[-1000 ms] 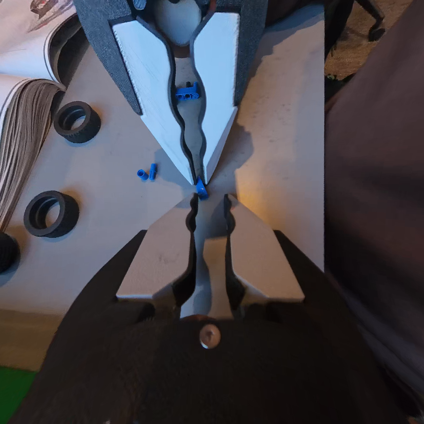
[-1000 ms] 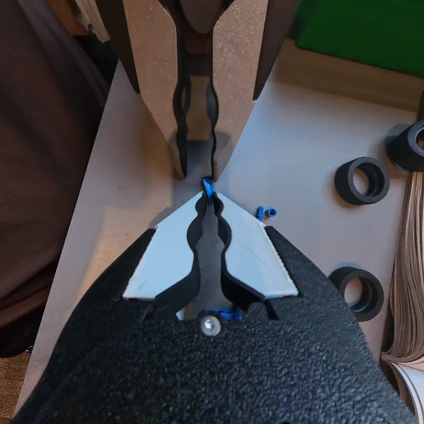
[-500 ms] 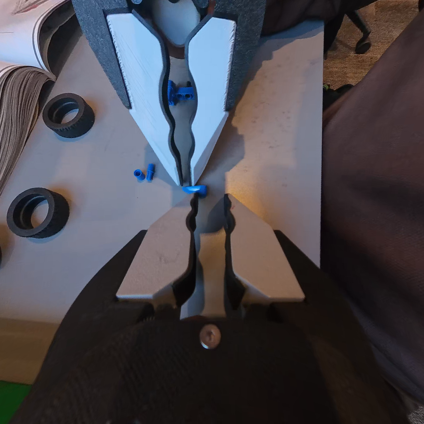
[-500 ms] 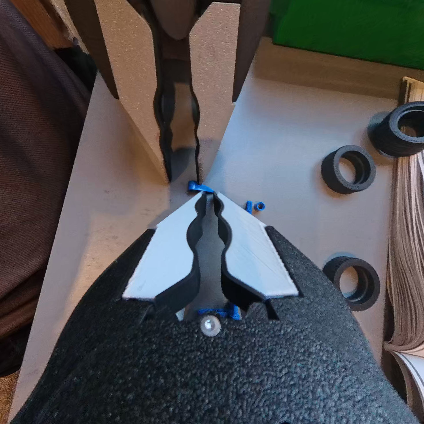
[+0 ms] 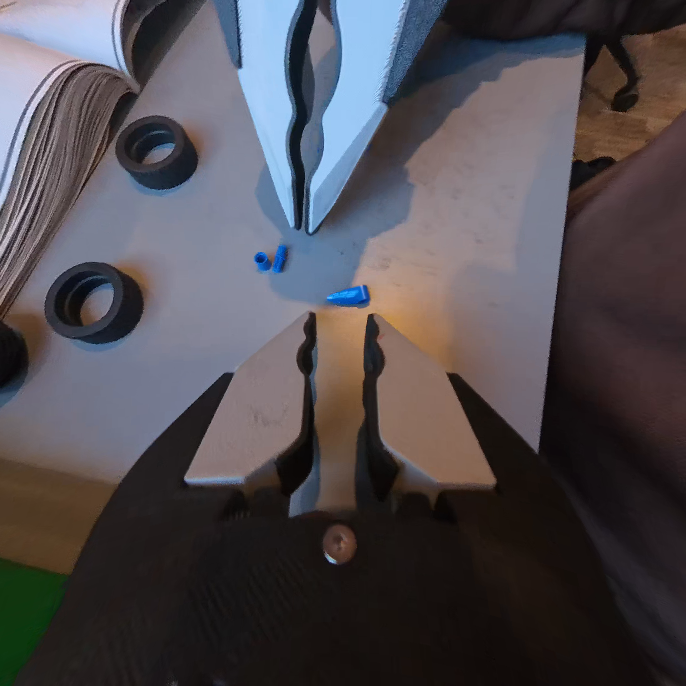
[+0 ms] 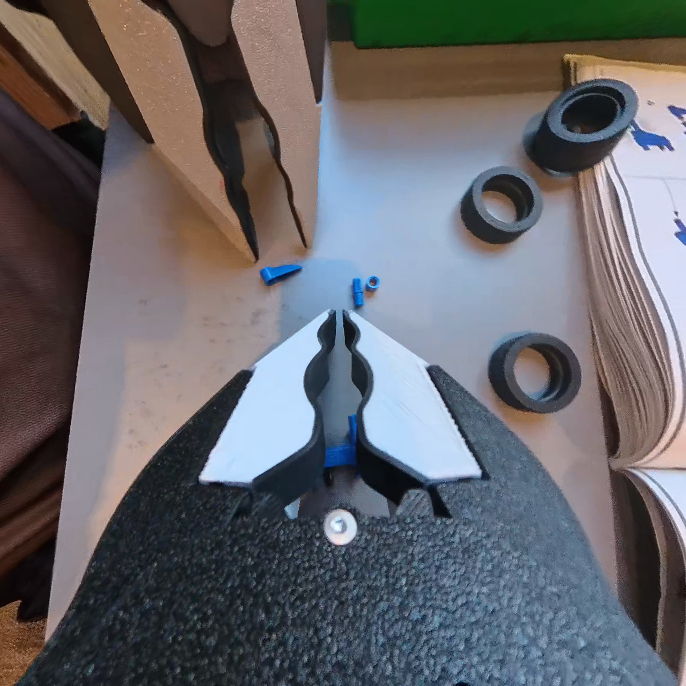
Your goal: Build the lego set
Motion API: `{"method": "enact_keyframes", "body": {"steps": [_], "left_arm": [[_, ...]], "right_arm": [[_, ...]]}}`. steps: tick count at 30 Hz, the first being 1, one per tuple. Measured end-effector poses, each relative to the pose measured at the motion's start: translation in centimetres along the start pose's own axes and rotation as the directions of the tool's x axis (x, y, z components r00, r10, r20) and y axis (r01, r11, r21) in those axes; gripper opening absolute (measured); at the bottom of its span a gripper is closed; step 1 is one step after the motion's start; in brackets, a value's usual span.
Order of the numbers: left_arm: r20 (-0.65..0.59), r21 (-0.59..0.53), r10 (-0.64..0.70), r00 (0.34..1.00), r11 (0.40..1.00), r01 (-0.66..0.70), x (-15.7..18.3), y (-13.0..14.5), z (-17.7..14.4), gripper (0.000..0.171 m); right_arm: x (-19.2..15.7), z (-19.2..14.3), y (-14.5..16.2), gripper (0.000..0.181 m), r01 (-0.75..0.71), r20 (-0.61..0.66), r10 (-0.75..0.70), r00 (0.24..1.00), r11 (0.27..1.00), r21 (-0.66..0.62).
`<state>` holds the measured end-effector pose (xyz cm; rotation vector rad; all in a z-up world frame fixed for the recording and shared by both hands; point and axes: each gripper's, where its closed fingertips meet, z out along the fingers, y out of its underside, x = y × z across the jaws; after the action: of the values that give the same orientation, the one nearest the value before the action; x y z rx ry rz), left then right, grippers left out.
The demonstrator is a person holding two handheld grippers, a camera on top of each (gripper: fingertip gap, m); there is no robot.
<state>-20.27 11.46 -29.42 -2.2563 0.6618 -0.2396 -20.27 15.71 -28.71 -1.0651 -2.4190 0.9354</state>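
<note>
Lying free just ahead of the parted left gripper (image 5: pixel 340 315), the blue wedge (image 5: pixel 348 296) likely needs regrasping, while the right gripper (image 6: pixel 339 312), nearly closed, holds nothing at its tips.

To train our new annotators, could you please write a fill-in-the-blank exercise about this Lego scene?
The blue wedge piece lies loose on the ___.
The left tongs are ___.
The right wrist view shows ___ black tyres.
Missing words: table; open; three.
</note>
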Motion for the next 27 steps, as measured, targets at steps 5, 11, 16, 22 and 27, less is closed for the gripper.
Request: {"method": "enact_keyframes", "body": {"steps": [5, 11, 16, 22, 27], "left_arm": [[-0.013, -0.006, -0.050, 0.999, 0.999, 0.050, -0.2, -0.4, 0.5, 0.031], [-0.029, -0.020, -0.056, 0.998, 0.998, 0.055, 0.0, -0.8, 0.9, 0.033], [-0.026, -0.025, -0.033, 0.999, 0.999, 0.032, 0.0, -0.9, 1.0, 0.023], [-0.032, -0.016, -0.027, 0.999, 1.000, 0.027, 0.2, -0.8, 1.0, 0.020], [-0.005, -0.019, 0.004, 1.000, 1.000, -0.004, 0.2, -0.8, 0.8, 0.023]], "right_arm": [[1.2, 0.4, 0.2, 0.005, -0.058, -0.011, 0.058, 0.998, 0.998, -0.006], [1.3, 1.2, 0.1, 0.008, -0.040, 0.033, 0.040, 0.999, 0.999, -0.028], [0.5, 1.3, 0.0, 0.004, -0.028, 0.083, 0.030, 0.996, 0.999, -0.023], [-2.4, 0.5, 0.2, 0.004, -0.002, 0.128, 0.007, 0.992, 0.999, -0.034], [-3.5, 0.7, 0.3, 0.004, -0.014, 0.111, 0.020, 0.994, 0.998, -0.059]]}}
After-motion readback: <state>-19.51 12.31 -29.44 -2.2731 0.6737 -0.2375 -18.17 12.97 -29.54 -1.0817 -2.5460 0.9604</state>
